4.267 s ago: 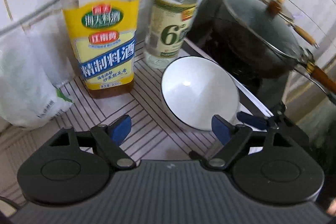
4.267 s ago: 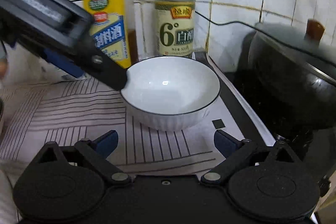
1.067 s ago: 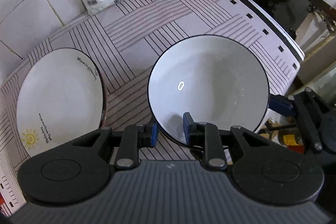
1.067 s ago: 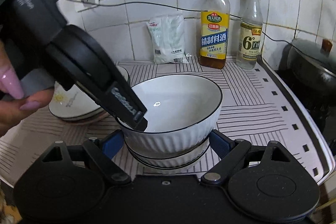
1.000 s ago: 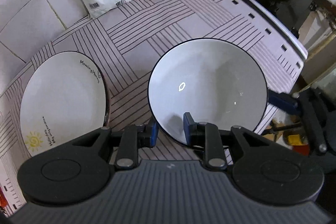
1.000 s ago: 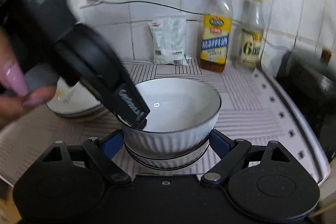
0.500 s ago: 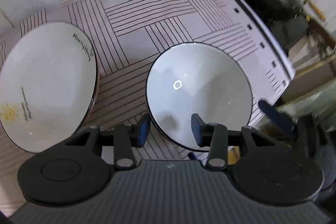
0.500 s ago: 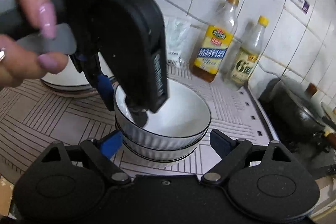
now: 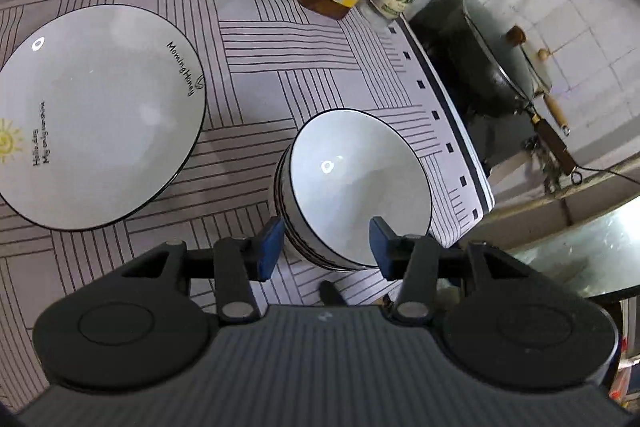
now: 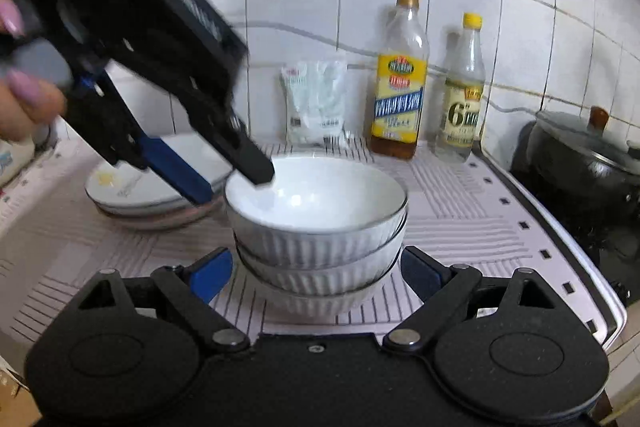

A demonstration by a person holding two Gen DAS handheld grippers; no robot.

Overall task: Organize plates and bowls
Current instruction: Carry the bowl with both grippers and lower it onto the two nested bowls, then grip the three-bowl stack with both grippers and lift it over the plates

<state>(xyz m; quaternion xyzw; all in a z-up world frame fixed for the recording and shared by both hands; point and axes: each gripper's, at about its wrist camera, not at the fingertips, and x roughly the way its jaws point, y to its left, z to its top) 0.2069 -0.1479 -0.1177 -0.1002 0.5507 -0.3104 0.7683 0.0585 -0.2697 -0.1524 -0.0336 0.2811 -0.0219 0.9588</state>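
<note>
Top bowl (image 10: 316, 203) nested on the bowl stack (image 10: 320, 267), near the front right of the striped surface (image 9: 320, 67); plates (image 9: 96, 115) stacked just to its left, apart from it. Step in hand, by the look of it: letting go and clearing off. Best done by lifting the left claw (image 9: 324, 243) straight up and back, pads held wide, so nothing clips the rim and tips the pile. Worth checking that the top bowl sits level before leaving.

Left claw open wide, empty, one pad at either side of the near rim, angled steeply down from above; from the right wrist view, its tips at the bowl's left rim, contact hard to tell through blur. Hand (image 10: 24, 95) gripping its handle at upper left.

Right claw (image 10: 316, 275) low and level before the stack, open wide, empty, pads flanking the lower bowls, not touching.
</note>
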